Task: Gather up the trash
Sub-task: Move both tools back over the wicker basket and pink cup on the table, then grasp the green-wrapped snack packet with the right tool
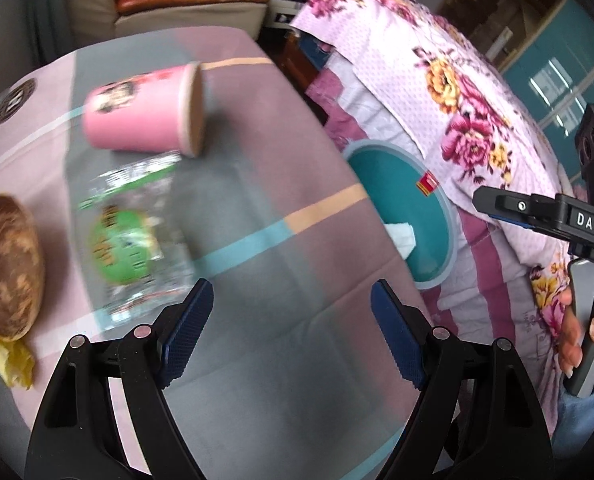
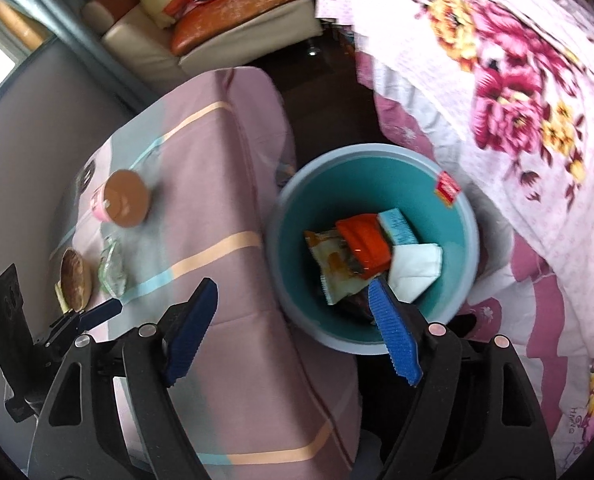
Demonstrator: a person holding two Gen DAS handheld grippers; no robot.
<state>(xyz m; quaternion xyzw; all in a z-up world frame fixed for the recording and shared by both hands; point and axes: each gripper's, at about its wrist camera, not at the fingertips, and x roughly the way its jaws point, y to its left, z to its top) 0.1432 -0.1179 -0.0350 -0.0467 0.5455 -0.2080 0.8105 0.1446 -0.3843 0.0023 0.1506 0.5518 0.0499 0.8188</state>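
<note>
Pink cup (image 1: 137, 118), teal bin (image 2: 377, 184), striped tablecloth (image 1: 257, 240), floral bedspread (image 1: 457, 92)

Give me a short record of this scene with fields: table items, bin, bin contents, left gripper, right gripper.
table items: pink cup lying on its side; clear plastic wrapper with green label; brown round item
bin: teal bin on the floor, between table and flowered bedding
bin contents: orange packet, white tissue, other wrappers
left gripper: open, empty, over the table
right gripper: open, empty, by the bin's rim
</note>
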